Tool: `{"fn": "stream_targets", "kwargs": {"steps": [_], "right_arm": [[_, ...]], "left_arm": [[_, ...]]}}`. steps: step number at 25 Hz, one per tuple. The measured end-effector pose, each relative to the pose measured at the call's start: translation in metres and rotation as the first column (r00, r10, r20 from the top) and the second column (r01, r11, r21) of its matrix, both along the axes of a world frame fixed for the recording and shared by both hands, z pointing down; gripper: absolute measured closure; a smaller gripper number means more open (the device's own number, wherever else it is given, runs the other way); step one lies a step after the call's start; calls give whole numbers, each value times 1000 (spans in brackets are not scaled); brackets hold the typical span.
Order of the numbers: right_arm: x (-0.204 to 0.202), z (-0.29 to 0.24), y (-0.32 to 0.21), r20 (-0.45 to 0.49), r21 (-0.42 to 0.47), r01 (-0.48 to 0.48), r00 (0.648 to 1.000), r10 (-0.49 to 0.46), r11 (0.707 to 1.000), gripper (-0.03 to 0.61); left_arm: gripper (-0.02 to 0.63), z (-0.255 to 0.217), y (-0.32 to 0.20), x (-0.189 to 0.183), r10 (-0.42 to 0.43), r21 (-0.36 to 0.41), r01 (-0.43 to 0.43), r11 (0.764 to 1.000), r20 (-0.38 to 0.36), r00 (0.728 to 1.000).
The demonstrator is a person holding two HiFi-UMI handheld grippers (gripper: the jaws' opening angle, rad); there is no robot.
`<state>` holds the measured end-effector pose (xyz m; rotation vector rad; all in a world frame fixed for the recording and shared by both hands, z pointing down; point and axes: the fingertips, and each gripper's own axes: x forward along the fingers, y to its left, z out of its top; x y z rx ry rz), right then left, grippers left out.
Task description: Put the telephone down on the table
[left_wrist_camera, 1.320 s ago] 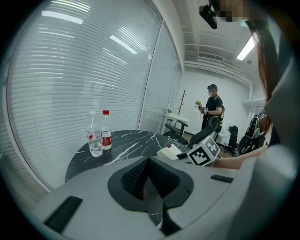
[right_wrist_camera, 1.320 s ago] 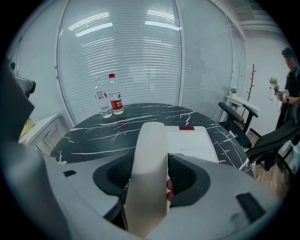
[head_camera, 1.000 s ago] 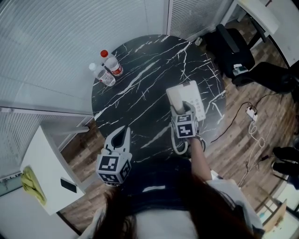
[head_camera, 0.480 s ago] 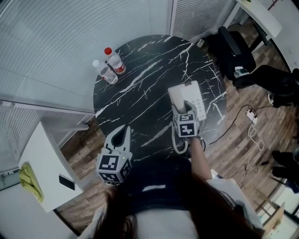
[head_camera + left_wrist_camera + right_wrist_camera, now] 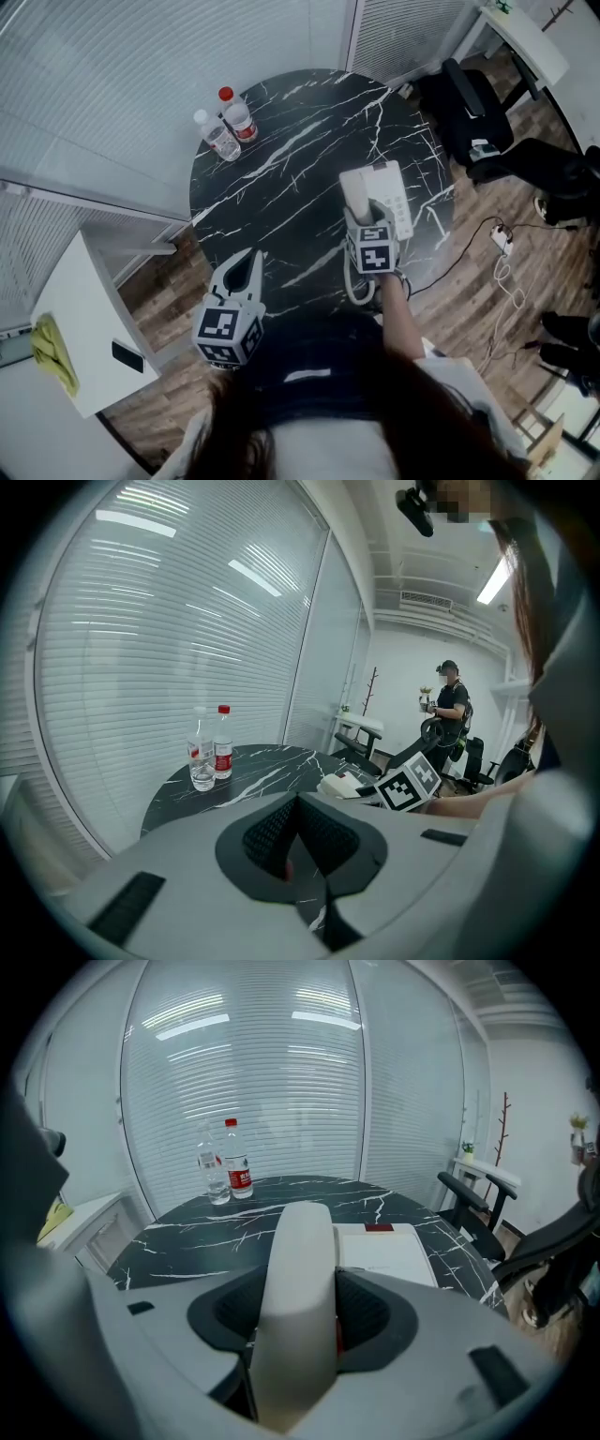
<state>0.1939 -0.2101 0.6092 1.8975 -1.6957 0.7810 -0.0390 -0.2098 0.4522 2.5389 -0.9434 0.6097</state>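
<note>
A white telephone base (image 5: pixel 396 199) lies on the right side of the round black marble table (image 5: pixel 281 169). Its white handset (image 5: pixel 298 1288) runs lengthwise between the jaws of my right gripper (image 5: pixel 367 217), which is shut on it just above the base's left half (image 5: pixel 386 1252). In the head view the handset (image 5: pixel 354 195) sticks out ahead of the gripper. My left gripper (image 5: pixel 251 261) hovers at the table's near left edge, shut with nothing in it; the left gripper view shows its pads (image 5: pixel 281 836) meeting.
Two water bottles (image 5: pixel 217 137) (image 5: pixel 240 115) stand at the table's far left. A white cabinet (image 5: pixel 89 319) with a yellow cloth (image 5: pixel 52 342) is to the left. Office chairs (image 5: pixel 473 98) and floor cables (image 5: pixel 506 267) lie to the right. A person (image 5: pixel 452 710) stands beyond.
Only the head camera has shifted a little. Both grippers keep their places, and the handset stays held over the base.
</note>
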Motion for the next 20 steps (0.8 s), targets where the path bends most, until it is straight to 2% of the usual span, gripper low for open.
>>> {"fn": "stream_targets", "kwargs": {"steps": [20], "right_arm": [[-37, -2, -2, 15, -1, 74, 997, -74, 997, 351]], "left_arm": [[614, -8, 17, -38, -89, 23, 89, 996, -3, 996]]}}
